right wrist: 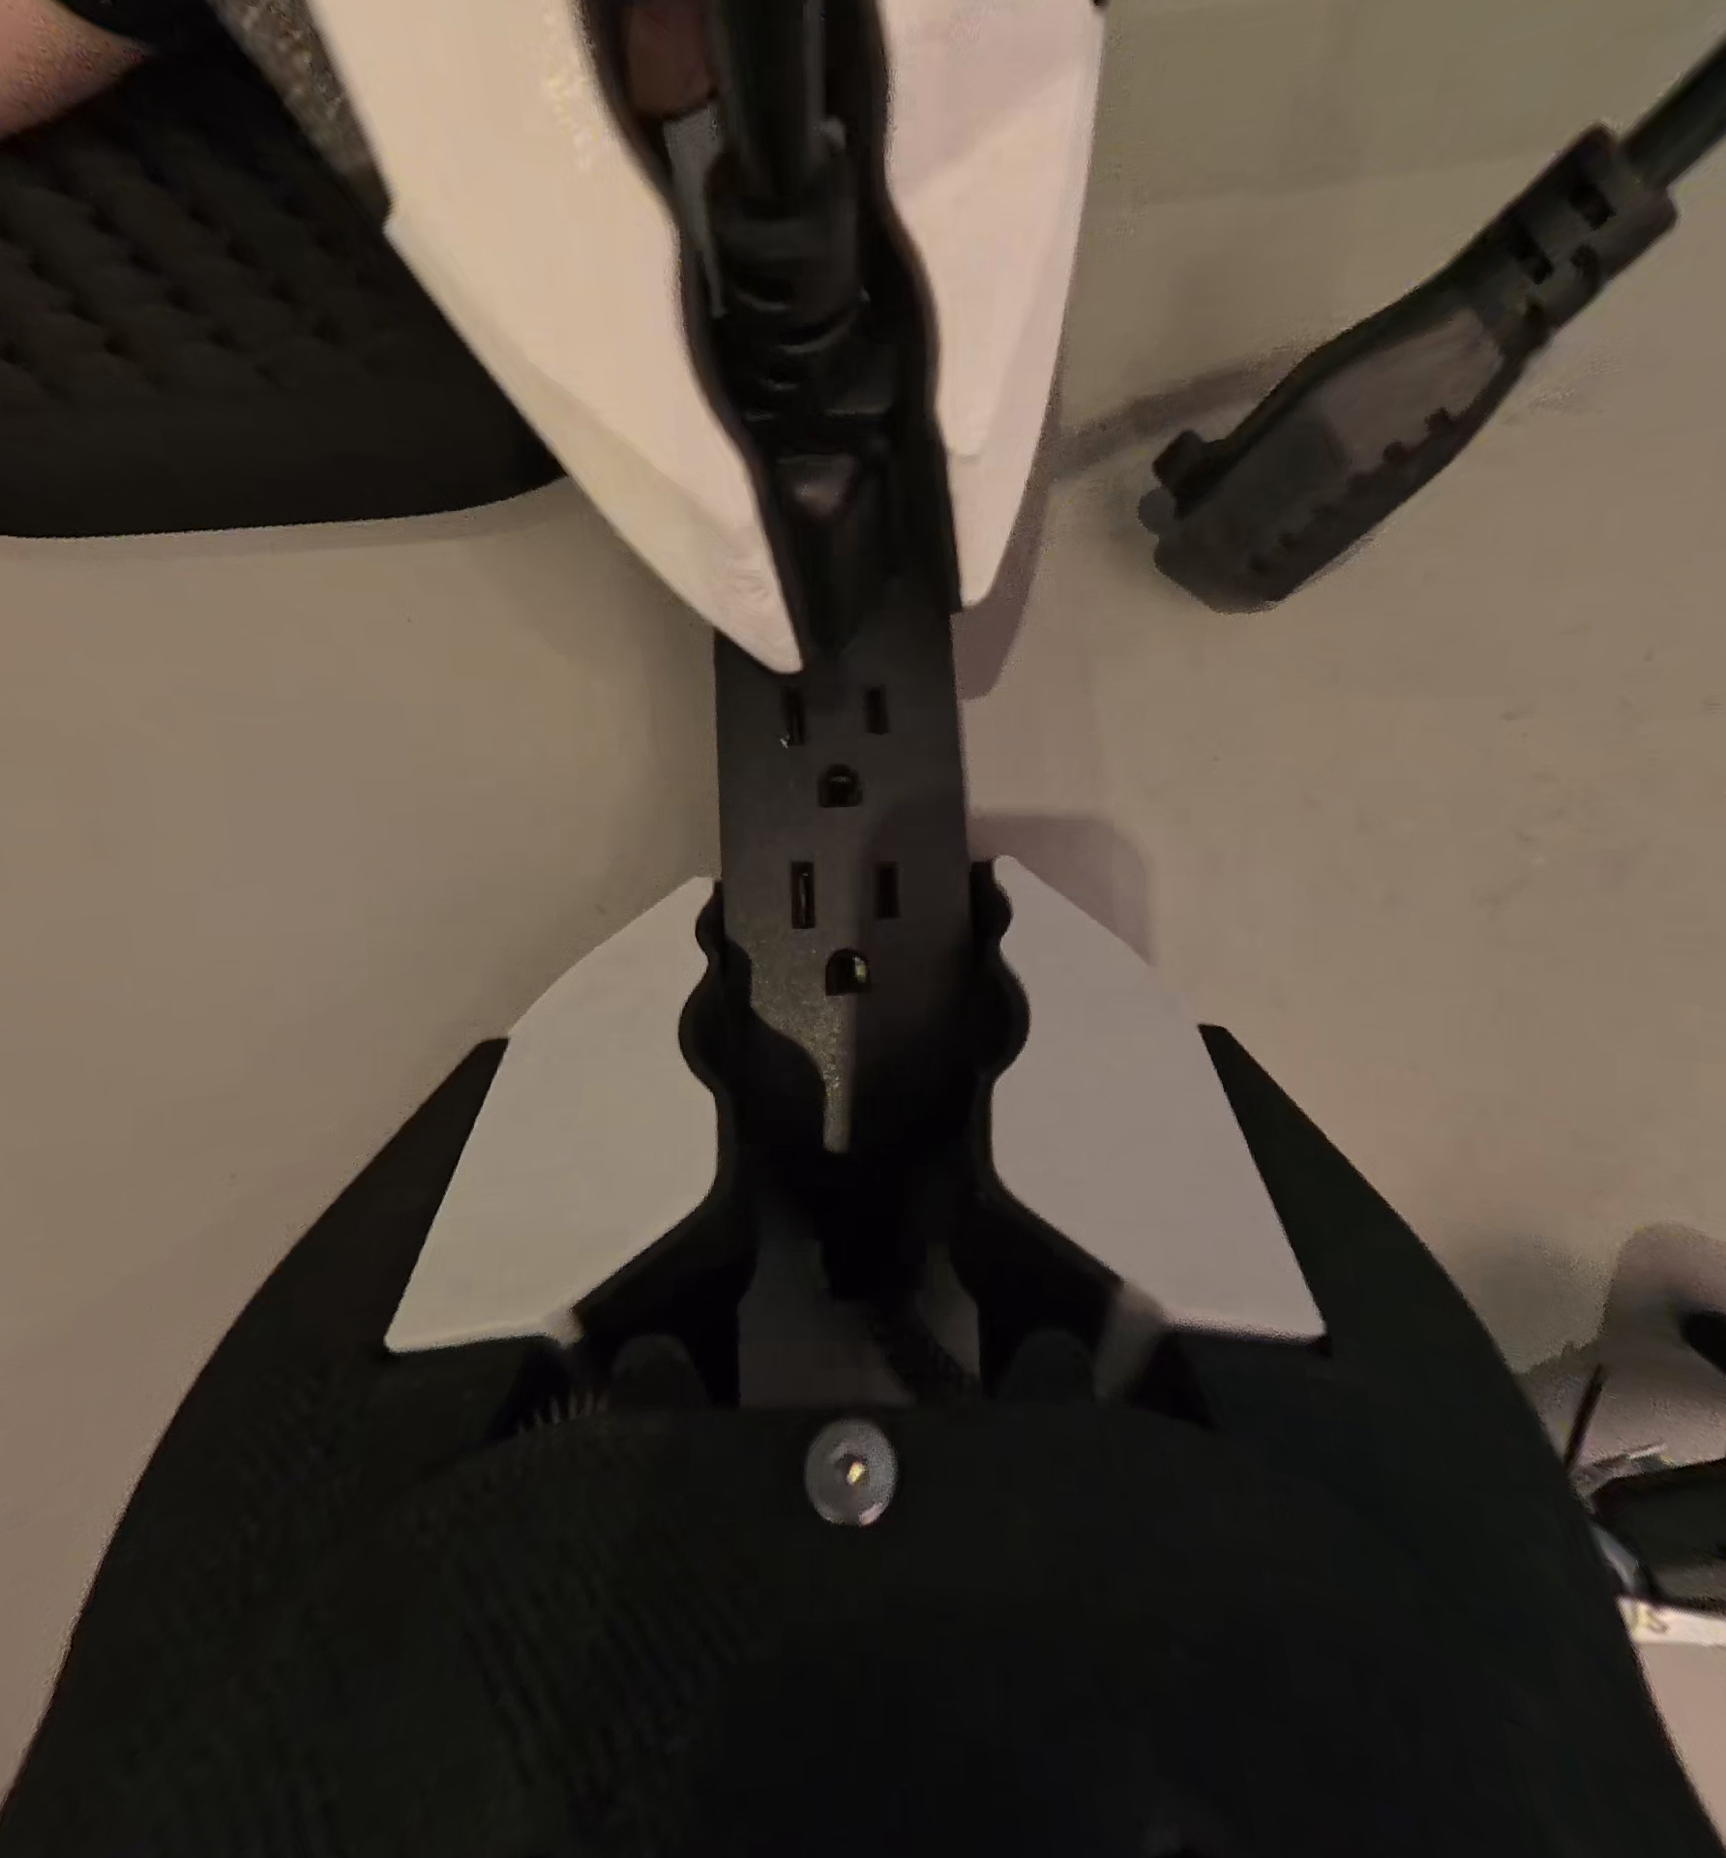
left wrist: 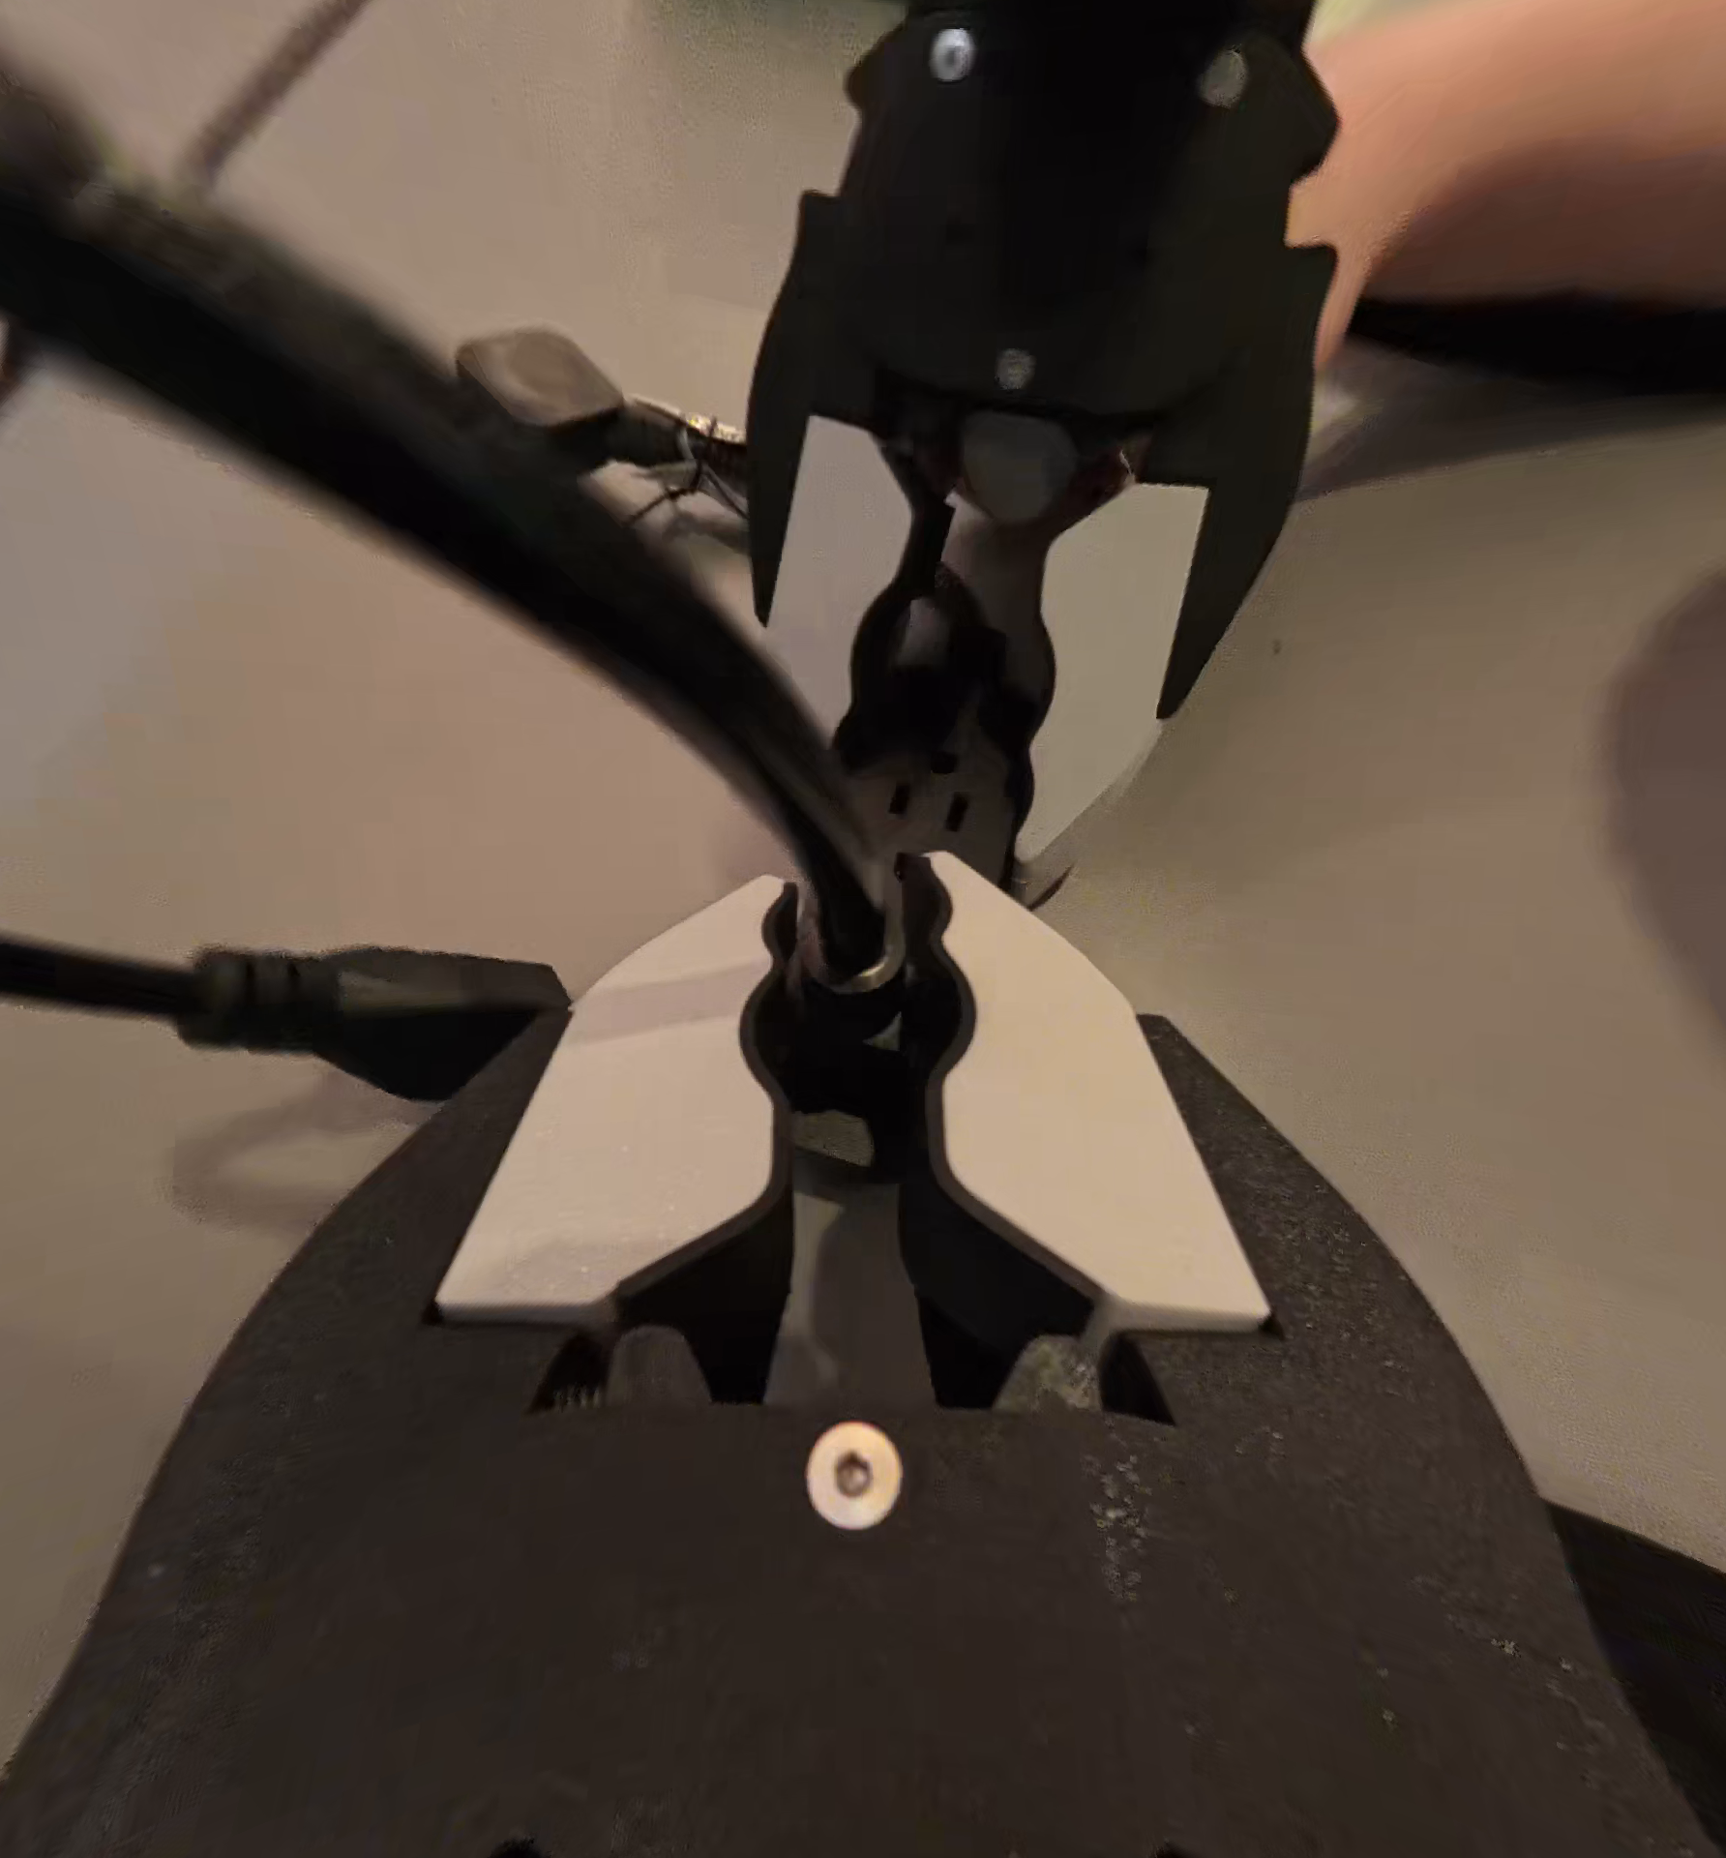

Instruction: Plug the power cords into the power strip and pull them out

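Note:
A black power strip (right wrist: pixel 839 804) lies along the middle of the right wrist view, two empty outlets facing up. My right gripper (right wrist: pixel 854 875) is shut on its near end. My left gripper (right wrist: pixel 879 623) comes in from the top, shut on a black plug (right wrist: pixel 799 332) whose front meets the strip's far end; its prongs are hidden. In the left wrist view my left gripper (left wrist: pixel 854 875) clamps the plug (left wrist: pixel 839 1056), and its thick cord (left wrist: pixel 336 402) arcs up to the left. Beyond it the right gripper (left wrist: pixel 939 724) holds the strip (left wrist: pixel 939 794).
A loose black plug (left wrist: pixel 387 1005) lies on the beige table left of my left gripper; it also shows in the right wrist view (right wrist: pixel 1392 402). Another black plug (left wrist: pixel 537 382) with wire ties lies farther back. A person's hand (left wrist: pixel 1543 151) is at the top right. About 5 cm separates my left fingertips from my right.

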Tool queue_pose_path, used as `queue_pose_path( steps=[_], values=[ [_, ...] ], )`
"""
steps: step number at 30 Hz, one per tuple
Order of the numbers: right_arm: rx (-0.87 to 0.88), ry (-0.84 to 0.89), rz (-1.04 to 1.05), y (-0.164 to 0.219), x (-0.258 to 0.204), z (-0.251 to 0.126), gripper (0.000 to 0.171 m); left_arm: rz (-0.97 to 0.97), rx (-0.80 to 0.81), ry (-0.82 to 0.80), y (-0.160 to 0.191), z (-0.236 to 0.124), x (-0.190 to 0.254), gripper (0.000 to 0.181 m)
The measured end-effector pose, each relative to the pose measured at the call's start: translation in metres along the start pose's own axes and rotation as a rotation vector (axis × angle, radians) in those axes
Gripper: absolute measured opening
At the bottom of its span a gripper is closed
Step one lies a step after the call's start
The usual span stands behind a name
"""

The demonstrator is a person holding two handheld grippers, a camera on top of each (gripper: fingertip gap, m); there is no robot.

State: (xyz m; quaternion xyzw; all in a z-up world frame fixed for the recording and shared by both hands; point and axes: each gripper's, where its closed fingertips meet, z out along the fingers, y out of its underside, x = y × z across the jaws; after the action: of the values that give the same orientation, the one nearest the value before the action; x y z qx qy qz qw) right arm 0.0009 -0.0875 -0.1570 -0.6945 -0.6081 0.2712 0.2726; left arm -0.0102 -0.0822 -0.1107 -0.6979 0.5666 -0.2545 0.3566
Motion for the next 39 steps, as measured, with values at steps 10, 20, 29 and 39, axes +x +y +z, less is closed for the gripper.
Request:
queue_pose_path(
  steps=[10, 20, 29, 39],
  values=[
    [0.022, -0.017, -0.046, -0.001, -0.002, 0.0, 0.048, -0.219, 0.078, 0.015, -0.008, 0.0, -0.009, 0.018],
    [0.036, -0.017, 0.004, -0.003, 0.0, -0.001, 0.048, -0.257, 0.048, 0.03, 0.003, -0.002, -0.012, 0.018],
    [0.016, 0.011, -0.063, 0.0, -0.002, 0.0, 0.049, -0.217, 0.0, 0.053, 0.007, -0.001, -0.005, 0.018],
    [0.029, 0.019, -0.058, -0.002, -0.001, 0.001, 0.046, -0.148, -0.048, 0.005, -0.002, 0.002, -0.006, 0.017]
  ],
)
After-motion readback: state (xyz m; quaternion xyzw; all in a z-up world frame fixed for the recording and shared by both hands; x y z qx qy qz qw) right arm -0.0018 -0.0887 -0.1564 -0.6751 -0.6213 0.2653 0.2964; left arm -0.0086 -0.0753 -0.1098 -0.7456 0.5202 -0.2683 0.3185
